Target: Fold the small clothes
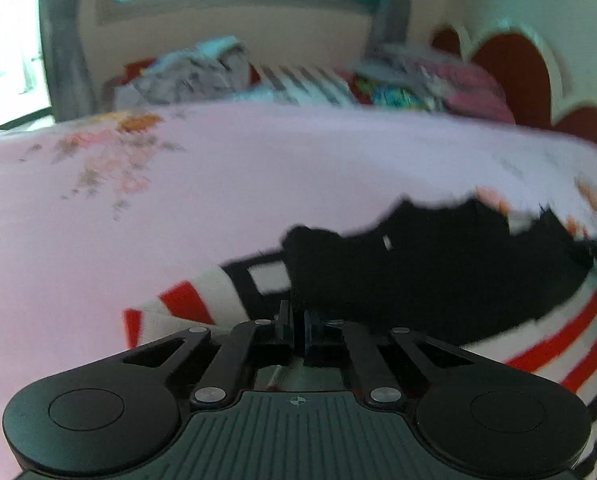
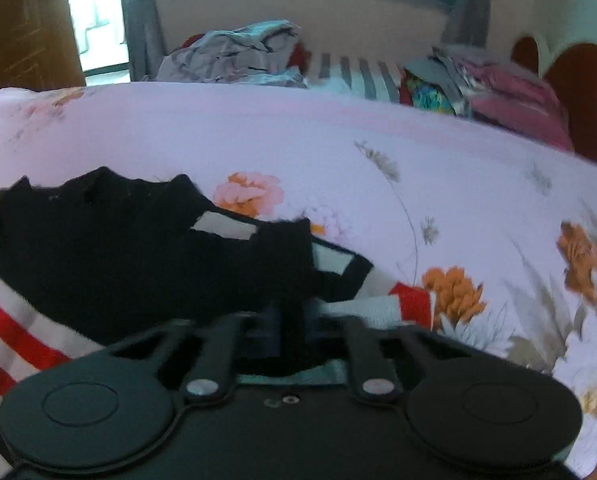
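Both hand-held grippers, left point(image 1: 298, 322) and right point(image 2: 296, 320), are pinched shut on the near edge of the striped black, red and white garment point(image 2: 110, 256), which lies on the bed point(image 2: 338, 128) stretched sideways between them, each hand equally near.

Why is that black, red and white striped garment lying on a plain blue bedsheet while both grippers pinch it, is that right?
Not quite: the bedsheet is pink with printed flowers, not plain blue, as the right wrist view shows. The rest holds: the left gripper and right gripper are both closed on the striped garment.
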A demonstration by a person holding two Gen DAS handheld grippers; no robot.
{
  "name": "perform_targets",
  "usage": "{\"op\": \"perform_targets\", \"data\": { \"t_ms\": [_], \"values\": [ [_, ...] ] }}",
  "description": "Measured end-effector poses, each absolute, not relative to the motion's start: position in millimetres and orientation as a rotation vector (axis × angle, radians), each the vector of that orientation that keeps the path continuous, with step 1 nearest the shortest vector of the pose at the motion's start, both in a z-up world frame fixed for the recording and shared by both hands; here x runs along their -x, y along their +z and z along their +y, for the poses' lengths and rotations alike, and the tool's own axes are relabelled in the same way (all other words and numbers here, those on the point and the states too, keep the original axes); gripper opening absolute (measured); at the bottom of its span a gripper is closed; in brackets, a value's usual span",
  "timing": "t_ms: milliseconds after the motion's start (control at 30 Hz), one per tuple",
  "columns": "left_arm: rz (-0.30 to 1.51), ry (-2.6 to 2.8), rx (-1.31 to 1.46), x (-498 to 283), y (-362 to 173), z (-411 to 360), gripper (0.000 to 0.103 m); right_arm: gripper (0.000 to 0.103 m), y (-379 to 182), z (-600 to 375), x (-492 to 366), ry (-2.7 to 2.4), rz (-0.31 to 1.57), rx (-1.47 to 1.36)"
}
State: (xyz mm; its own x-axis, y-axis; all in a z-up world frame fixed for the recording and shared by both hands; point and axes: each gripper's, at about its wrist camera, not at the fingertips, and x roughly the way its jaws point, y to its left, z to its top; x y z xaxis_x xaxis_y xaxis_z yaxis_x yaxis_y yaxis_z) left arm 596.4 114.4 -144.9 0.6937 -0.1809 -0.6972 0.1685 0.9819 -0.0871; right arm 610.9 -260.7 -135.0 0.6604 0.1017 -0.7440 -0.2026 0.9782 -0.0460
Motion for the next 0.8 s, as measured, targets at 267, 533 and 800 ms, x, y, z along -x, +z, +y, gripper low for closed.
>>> {"op": "perform_targets", "data": {
  "t_ms": [267,533,800],
  "values": [
    [0.746,-0.031,-0.015,-589.4,-164.2,122.9,0.004,0.007,-151.3,-285.3,-614.1,0.076,0.789,0.096],
    [0.761,0.007,-0.103,-592.1,-153.1,107.6,0.028,0.043,-133.2,-275.8,-612.2,0.032,0.776,0.111],
    [0.646,-0.192,-0.147,-587.4,-120.8,24.7,0.083,0.051,-127.8,-200.6,-608.9,0.236,0.757,0.131]
  ]
}}
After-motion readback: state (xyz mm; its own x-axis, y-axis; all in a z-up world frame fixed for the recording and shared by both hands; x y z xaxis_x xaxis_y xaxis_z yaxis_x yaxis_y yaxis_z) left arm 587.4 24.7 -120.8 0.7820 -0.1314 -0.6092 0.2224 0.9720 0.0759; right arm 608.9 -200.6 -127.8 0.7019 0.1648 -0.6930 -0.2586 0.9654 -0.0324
